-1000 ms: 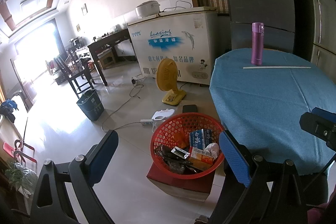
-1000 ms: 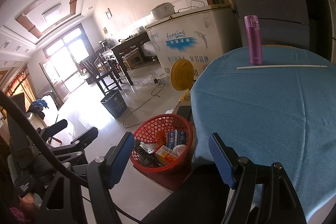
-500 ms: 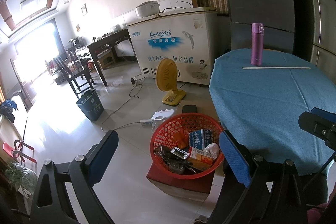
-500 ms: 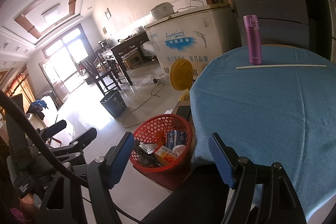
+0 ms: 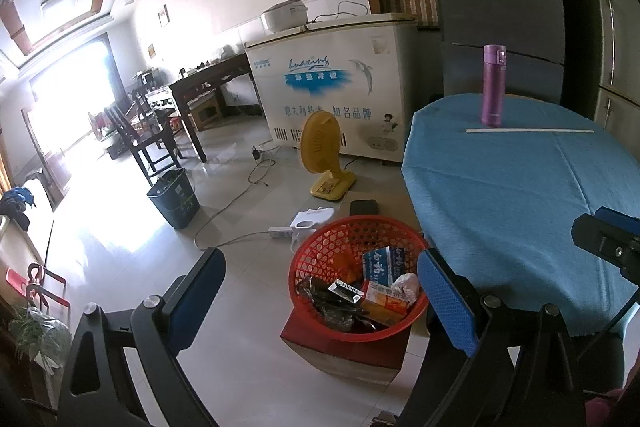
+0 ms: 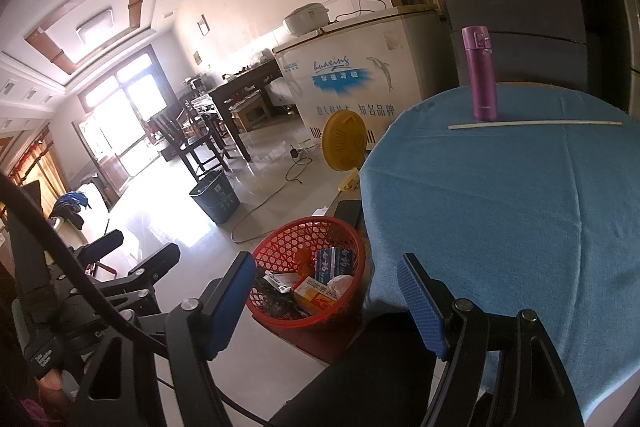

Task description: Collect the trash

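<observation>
Both the left tool [image 5: 320,295] and the right tool [image 6: 326,293] are held released and empty; the red basket [image 5: 320,247] of trash is seen just ahead, below them; collection appears finished, as the surface [image 6: 500,207] bears only a flask [image 6: 480,75] and a strip [image 6: 536,124].

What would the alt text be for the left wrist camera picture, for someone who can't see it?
A red basket holding boxes and wrappers sits on a low stand on the floor, framed by the open, empty left gripper. To its right is a table with a blue cloth, bearing a purple bottle and a white stick. Behind stand a yellow fan and a white freezer.
</observation>
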`<control>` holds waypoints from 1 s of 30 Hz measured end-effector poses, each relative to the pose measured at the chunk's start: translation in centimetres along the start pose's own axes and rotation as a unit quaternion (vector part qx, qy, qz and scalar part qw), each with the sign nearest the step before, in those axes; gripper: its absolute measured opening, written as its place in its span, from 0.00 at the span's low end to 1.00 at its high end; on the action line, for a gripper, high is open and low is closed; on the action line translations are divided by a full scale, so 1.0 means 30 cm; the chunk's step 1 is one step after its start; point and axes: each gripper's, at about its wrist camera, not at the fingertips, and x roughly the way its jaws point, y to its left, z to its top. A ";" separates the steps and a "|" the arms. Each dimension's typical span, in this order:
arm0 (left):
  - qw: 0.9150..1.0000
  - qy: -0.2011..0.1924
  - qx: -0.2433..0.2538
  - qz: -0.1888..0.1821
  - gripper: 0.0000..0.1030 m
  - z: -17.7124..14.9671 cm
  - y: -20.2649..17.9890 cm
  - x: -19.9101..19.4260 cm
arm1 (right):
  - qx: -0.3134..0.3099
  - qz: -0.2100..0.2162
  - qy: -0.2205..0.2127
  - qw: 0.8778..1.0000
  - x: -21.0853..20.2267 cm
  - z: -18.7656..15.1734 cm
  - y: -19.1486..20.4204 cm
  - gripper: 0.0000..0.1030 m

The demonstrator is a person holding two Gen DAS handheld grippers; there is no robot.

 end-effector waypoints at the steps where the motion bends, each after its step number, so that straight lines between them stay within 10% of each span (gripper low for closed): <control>1: 1.000 0.001 0.000 0.000 0.94 0.002 0.003 -0.001 | 0.000 0.000 0.000 1.000 0.002 0.004 -0.001 0.74; 30: 1.000 0.011 -0.007 -0.001 0.94 -0.023 0.078 0.027 | -0.008 0.004 0.017 1.000 0.066 0.025 0.044 0.74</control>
